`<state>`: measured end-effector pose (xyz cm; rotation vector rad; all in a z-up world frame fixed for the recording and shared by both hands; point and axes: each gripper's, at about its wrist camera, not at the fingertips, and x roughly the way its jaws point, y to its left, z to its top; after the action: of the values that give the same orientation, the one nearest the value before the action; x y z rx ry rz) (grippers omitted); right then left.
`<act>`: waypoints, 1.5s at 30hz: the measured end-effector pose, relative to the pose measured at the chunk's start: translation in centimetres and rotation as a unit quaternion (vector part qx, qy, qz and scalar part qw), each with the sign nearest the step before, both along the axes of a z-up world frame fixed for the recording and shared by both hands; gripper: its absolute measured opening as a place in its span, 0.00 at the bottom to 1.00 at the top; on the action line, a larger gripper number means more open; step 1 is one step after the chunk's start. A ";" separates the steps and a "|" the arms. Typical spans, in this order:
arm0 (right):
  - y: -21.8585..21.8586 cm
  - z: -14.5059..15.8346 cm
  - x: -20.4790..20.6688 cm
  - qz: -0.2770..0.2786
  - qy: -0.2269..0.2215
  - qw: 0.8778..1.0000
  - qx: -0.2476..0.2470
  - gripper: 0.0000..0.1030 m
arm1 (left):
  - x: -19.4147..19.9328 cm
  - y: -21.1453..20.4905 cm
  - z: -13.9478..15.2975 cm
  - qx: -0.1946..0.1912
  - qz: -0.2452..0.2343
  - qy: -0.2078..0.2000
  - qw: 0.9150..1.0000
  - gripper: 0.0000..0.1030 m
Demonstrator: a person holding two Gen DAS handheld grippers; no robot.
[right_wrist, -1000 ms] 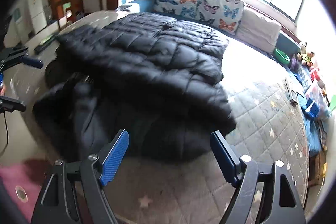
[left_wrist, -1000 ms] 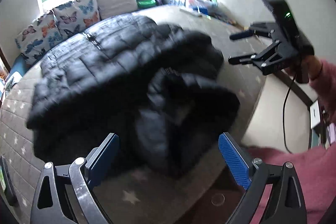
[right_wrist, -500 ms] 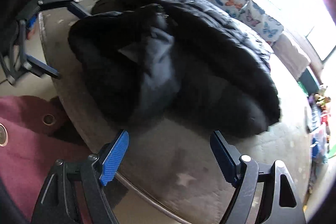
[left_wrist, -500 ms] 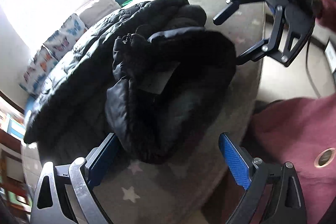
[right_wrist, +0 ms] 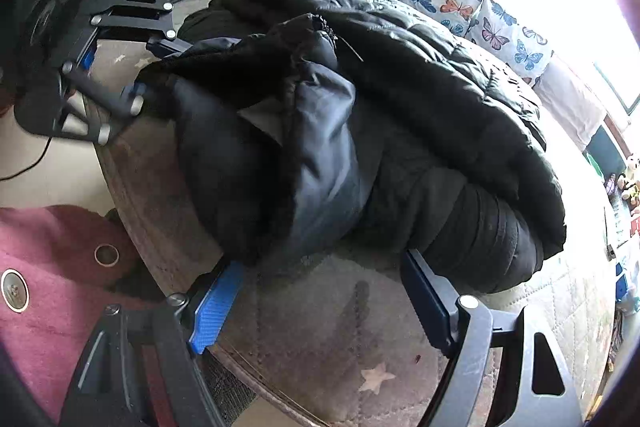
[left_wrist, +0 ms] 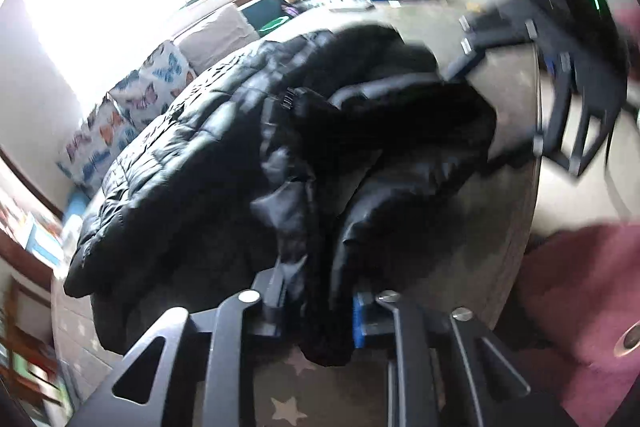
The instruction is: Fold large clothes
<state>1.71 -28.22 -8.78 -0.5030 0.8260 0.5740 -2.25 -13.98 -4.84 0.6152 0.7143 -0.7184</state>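
Jacket [left_wrist: 248, 163], black and padded, lies in a heap on the grey star-patterned bed cover [left_wrist: 288, 409]. In the left wrist view, the left gripper [left_wrist: 316, 315] is closing its jaws on a hanging fold of the jacket near the bed's edge, and the cloth sits between the blue pads. I think the grip should take the outer shell and the lining together, otherwise only one thin layer is lifted. The picture is blurred, so how deep the bite goes I cannot tell.

In the right wrist view, the right gripper [right_wrist: 320, 307] has its jaws spread wide and empty, just in front of the jacket's near bulge. It should take the matching edge before any lifting, so the fold stays even.
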 end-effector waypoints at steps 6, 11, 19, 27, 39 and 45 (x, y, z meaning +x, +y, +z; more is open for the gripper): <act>0.4 1.2 0.2 -0.005 -0.051 0.999 0.013 0.85 | 2.3 0.8 3.6 -0.045 0.008 0.020 0.999 0.21; 1.1 2.3 2.1 -0.010 -0.068 0.996 0.059 0.85 | 3.5 1.5 5.1 -0.059 0.004 0.048 0.997 0.21; 1.5 4.1 3.7 -0.012 -0.057 0.993 0.104 0.30 | 3.5 3.9 6.6 -0.086 0.012 0.105 0.991 0.36; 0.8 5.8 3.7 -0.029 -0.062 0.987 0.146 0.22 | 7.9 7.3 11.0 -0.132 0.018 0.116 0.984 0.59; 0.0 6.1 5.2 -0.038 -0.049 0.983 0.170 0.19 | 11.2 13.0 13.1 -0.138 -0.009 0.118 0.983 0.70; 0.2 6.5 4.9 -0.044 -0.056 0.983 0.170 0.19 | 18.1 15.0 11.6 -0.086 0.080 0.090 0.989 0.66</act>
<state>6.62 -28.01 -2.30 -0.1818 0.6223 0.5847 15.86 0.98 6.73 0.3343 0.8472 -0.6840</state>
